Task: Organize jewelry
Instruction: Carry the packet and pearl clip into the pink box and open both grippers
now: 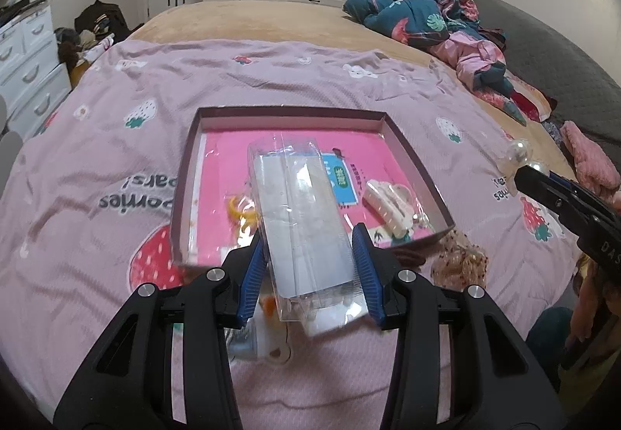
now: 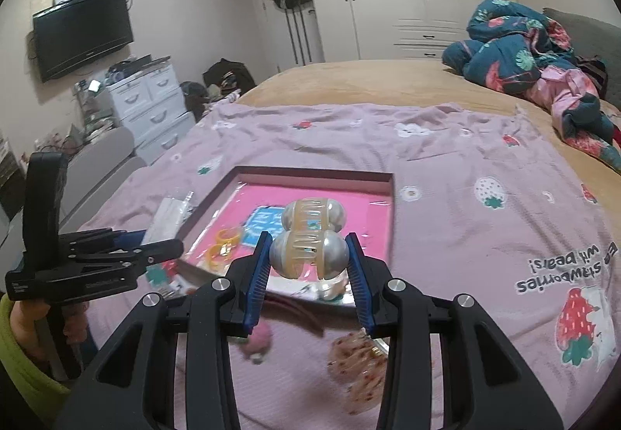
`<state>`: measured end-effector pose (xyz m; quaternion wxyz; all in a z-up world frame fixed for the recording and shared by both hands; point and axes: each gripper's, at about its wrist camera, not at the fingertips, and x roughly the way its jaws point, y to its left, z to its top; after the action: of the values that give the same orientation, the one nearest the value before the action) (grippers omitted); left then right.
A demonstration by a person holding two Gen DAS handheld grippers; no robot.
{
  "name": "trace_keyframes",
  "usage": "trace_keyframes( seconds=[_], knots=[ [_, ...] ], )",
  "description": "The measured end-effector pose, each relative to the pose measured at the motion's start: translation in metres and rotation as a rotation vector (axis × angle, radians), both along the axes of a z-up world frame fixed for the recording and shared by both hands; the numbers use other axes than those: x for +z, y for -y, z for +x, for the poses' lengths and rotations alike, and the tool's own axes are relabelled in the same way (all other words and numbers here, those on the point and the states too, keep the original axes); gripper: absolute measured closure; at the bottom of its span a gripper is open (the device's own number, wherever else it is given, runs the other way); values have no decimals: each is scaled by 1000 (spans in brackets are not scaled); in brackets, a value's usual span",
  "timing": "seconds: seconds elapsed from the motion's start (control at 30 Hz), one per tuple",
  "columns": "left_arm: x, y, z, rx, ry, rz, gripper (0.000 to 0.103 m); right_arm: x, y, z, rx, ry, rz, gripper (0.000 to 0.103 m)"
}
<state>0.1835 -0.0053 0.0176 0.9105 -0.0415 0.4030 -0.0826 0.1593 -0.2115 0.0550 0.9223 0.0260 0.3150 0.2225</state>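
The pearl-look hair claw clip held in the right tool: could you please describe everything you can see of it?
The pearly, translucent beige plastic hair claw clip has rounded, glossy pearl-like lobes and a row of interlocking teeth along its middle. It is clamped between the blue ribbed pads of the right tool, raised above the shallow pink-lined cardboard box on the pink strawberry-print quilt. From the left wrist view it shows small at the tool's tip.

Glossy clear plastic packet (image 1: 306,232), pearly shiny hair claw (image 2: 310,243), matt cloth bedspread (image 1: 97,158).
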Motion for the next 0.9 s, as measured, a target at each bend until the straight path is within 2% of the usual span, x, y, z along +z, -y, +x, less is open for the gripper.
trace_keyframes(
  seconds=[0.27,0.47,0.9],
  knots=[
    [-4,12,36,-15,-18,24,68,-6,13,30,-51,-21,-10,66],
    [-29,17,61,-25,-74,20,68,-16,9,56,-50,-58,-31,66],
    [-64,18,81,-64,-141,21,68,-63,-22,118,-17,-185,-107,66]
  ],
)
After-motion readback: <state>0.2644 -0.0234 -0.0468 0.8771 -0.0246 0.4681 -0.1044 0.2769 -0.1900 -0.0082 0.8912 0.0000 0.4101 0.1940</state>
